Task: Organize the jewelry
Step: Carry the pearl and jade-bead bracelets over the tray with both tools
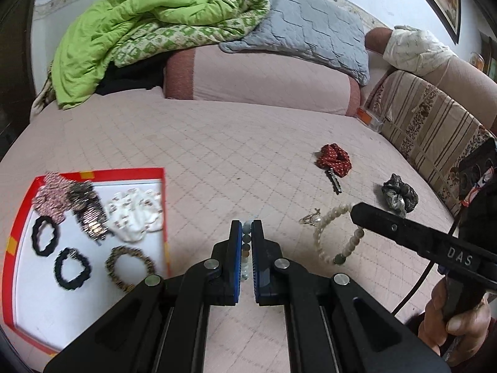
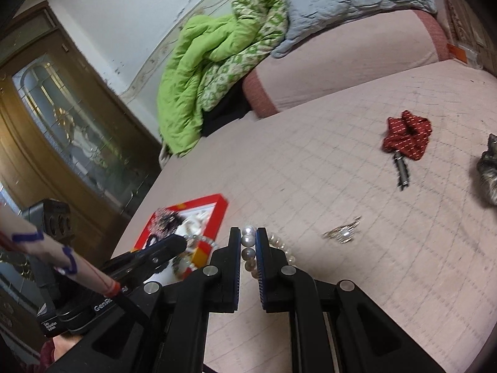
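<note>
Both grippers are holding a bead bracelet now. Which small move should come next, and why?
Probably carry the left gripper, shut on the pale bead bracelet, left toward the red-rimmed tray and open there. The tray already holds scrunchies, and it lies just beside that gripper. The right gripper can follow with the pearl bracelet.

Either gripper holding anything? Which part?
Left gripper pinches a pale bead bracelet across its strand. Right gripper clamps the pearl bracelet on a few pearls.

left gripper (image 1: 247, 248) — black, blue pads, silver screws | right gripper (image 2: 248, 248) — "DAS" lettering
</note>
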A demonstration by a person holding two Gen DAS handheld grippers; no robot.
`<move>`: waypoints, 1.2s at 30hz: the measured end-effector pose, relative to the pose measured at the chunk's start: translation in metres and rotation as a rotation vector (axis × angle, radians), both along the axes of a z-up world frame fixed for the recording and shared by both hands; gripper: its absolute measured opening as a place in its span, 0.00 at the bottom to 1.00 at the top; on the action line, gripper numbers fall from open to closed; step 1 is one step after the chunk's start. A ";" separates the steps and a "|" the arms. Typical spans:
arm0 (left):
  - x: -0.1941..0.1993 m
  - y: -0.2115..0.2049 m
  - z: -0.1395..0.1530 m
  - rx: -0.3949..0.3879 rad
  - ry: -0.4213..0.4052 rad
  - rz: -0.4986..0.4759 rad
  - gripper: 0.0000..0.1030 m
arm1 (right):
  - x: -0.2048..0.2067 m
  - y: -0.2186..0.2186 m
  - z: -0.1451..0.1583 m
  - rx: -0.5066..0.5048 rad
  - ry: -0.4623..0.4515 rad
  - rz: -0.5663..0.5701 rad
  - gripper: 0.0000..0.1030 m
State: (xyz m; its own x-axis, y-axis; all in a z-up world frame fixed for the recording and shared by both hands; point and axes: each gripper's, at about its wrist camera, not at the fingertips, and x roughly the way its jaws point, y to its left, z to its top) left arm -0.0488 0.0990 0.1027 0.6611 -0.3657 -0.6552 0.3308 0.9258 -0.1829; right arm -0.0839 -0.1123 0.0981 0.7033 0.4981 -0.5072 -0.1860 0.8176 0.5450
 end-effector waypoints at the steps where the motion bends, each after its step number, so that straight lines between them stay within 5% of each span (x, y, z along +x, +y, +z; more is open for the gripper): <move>1: -0.001 0.004 0.000 -0.004 0.001 0.005 0.05 | -0.002 0.006 0.000 -0.001 0.001 0.010 0.10; 18: -0.019 0.102 0.000 -0.060 -0.016 0.162 0.05 | -0.011 0.096 0.014 -0.039 0.009 0.170 0.10; 36: -0.012 0.221 -0.036 -0.115 0.055 0.392 0.05 | 0.002 0.219 0.008 -0.092 0.043 0.394 0.10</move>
